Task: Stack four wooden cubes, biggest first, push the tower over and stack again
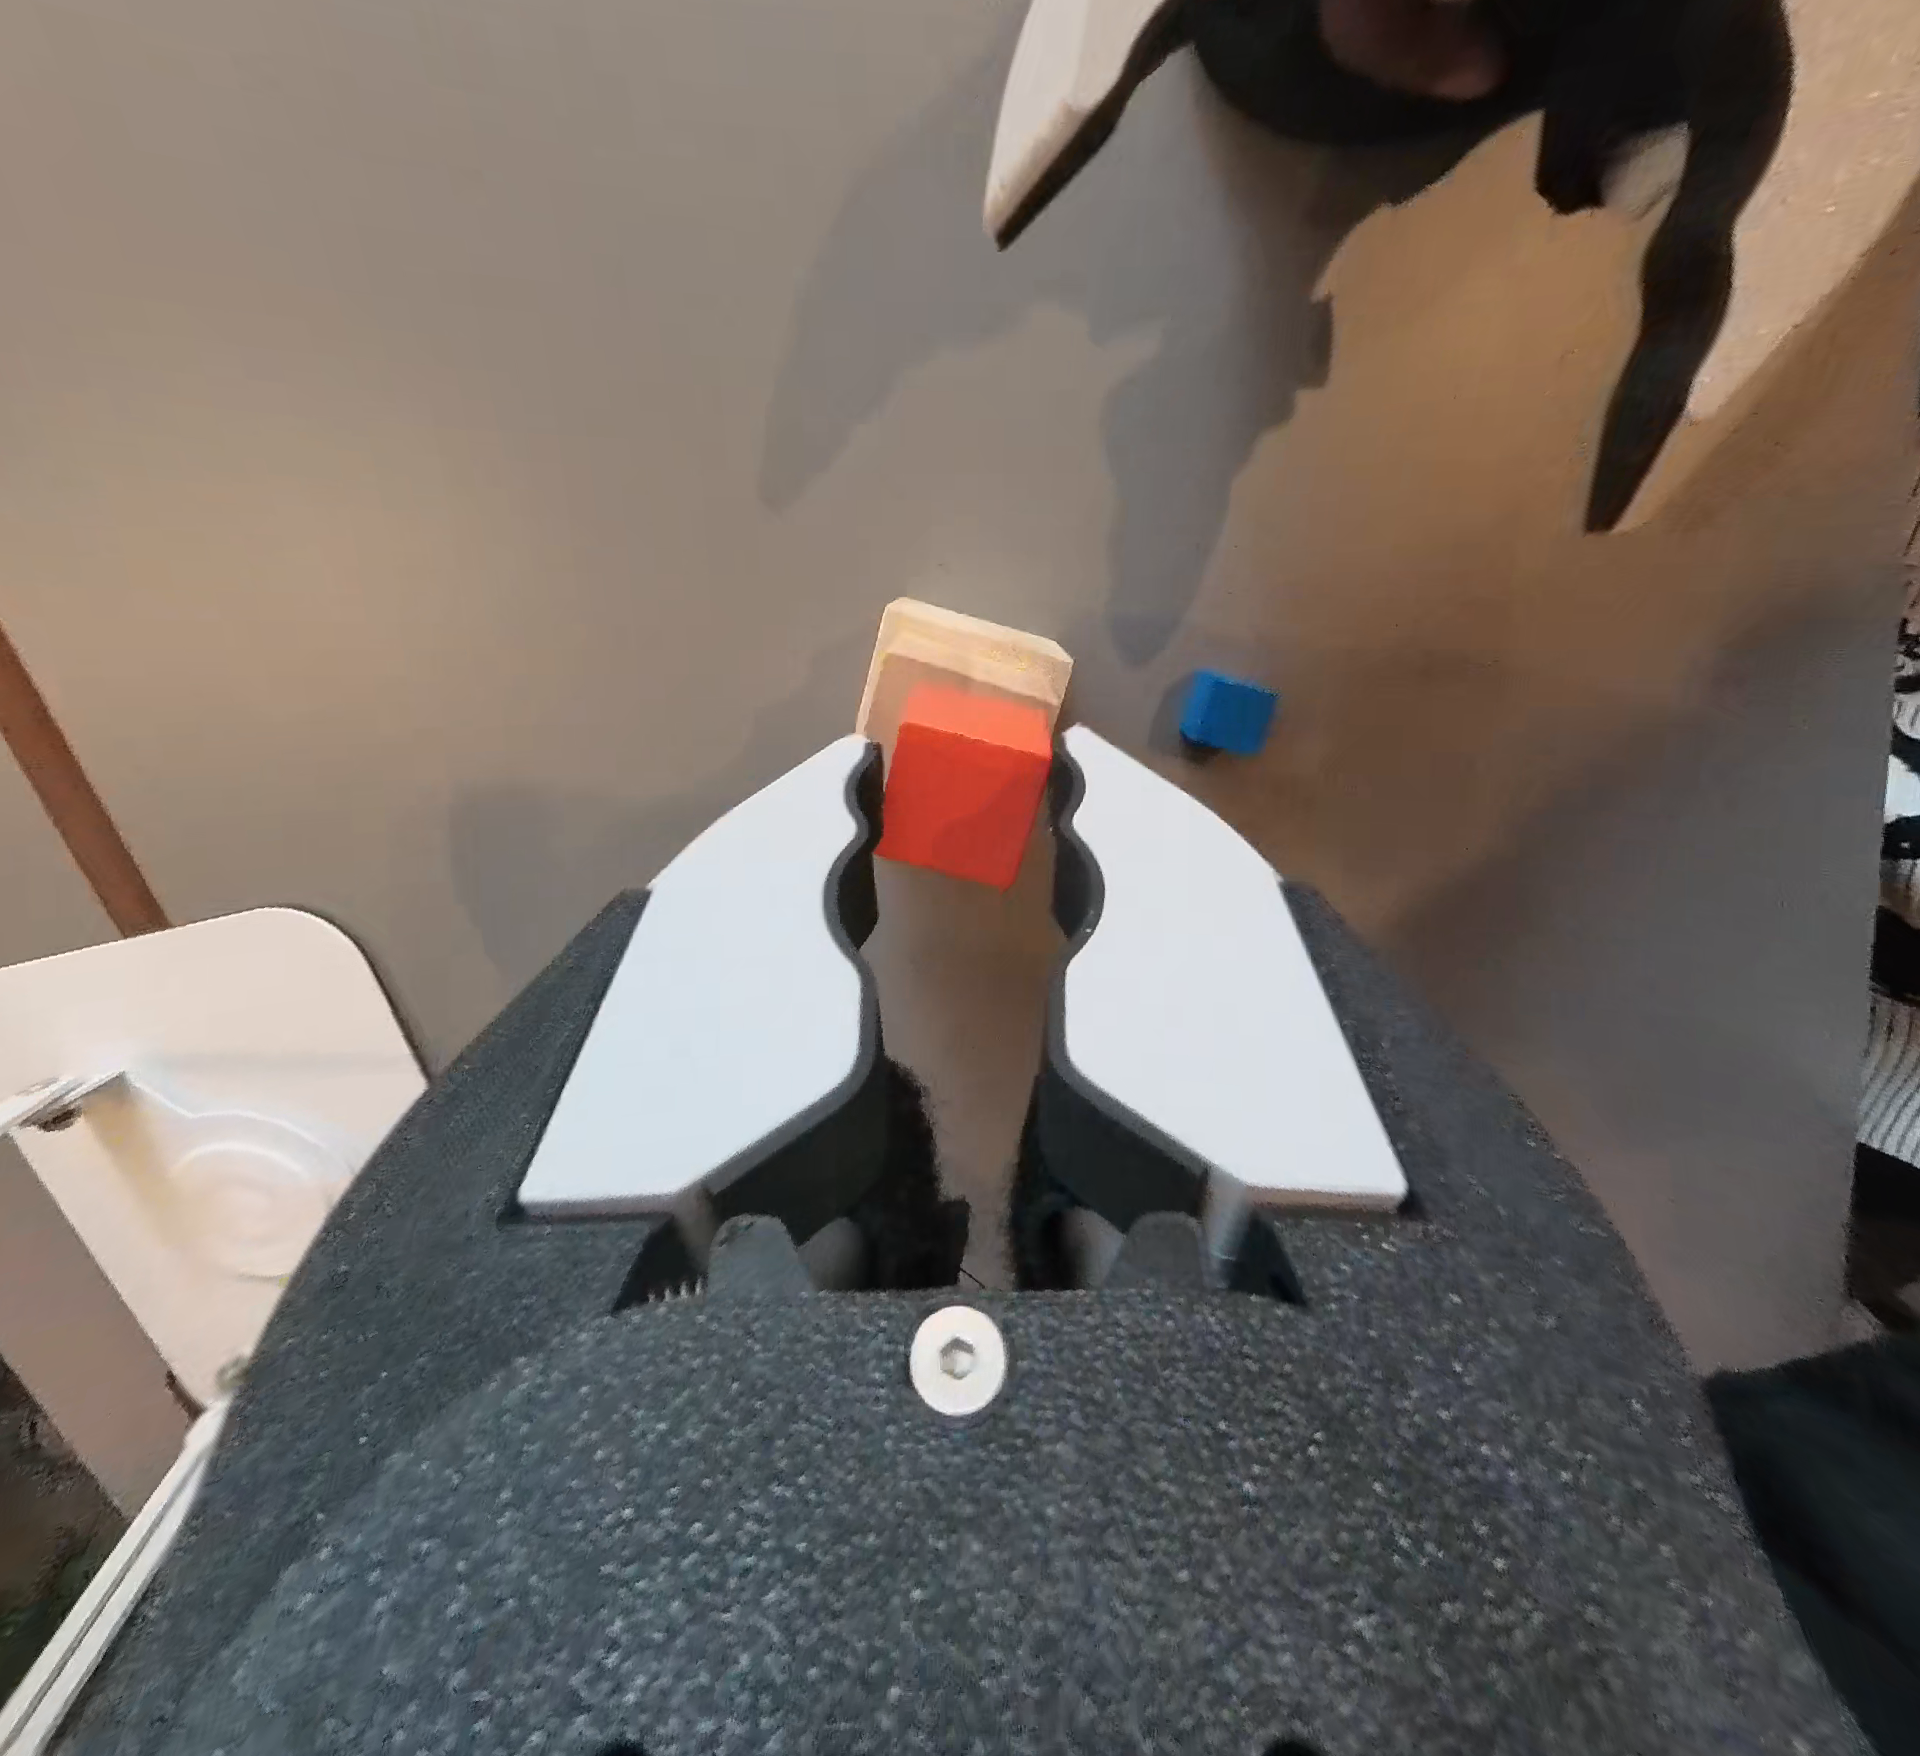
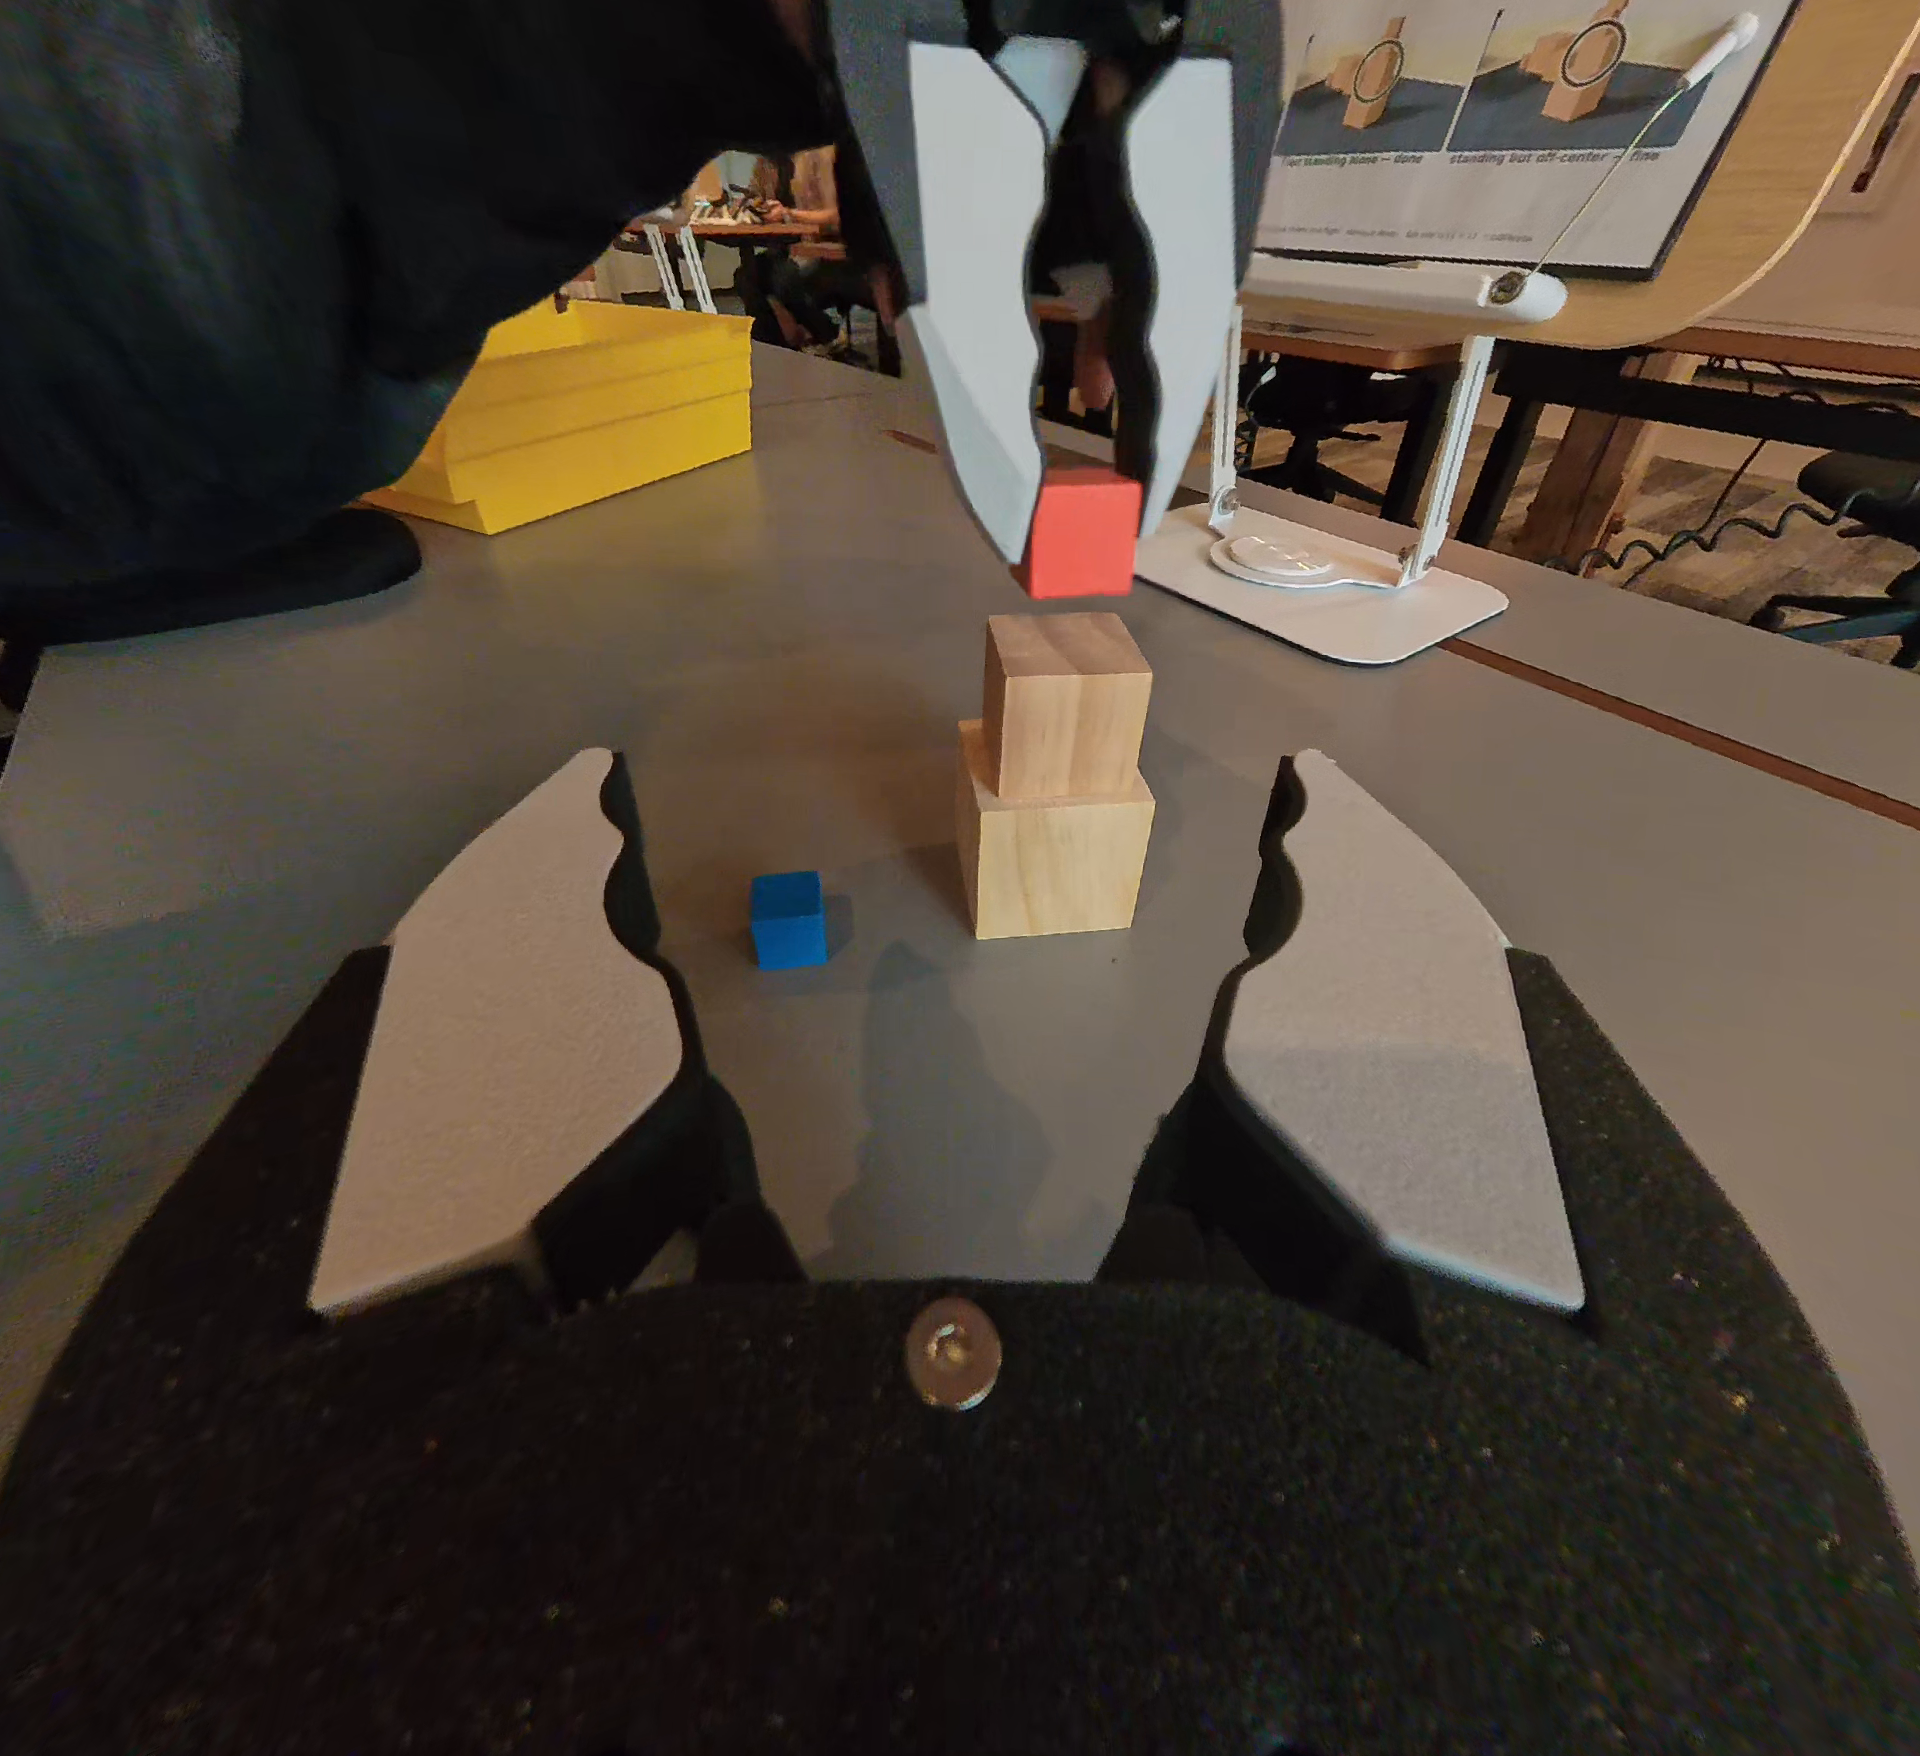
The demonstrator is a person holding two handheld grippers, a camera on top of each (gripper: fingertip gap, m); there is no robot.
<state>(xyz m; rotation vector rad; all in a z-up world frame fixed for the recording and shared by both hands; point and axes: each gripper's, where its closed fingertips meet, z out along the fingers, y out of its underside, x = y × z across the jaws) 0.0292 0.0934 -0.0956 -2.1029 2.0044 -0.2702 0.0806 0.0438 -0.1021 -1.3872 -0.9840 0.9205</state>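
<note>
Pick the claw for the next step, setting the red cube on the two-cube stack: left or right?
Left. The left claw already grips the red cube just above the upper wooden cube. The right claw is open, empty, and set back, nearer the blue cube.

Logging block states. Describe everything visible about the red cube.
The red cube is small, matte, painted, with crisp edges. The left gripper pinches it at the fingertips, slightly tilted. It hangs just above the two-block wooden stack, apparently not touching it, nearly centred over the top block. Only the fingers touch it.
</note>
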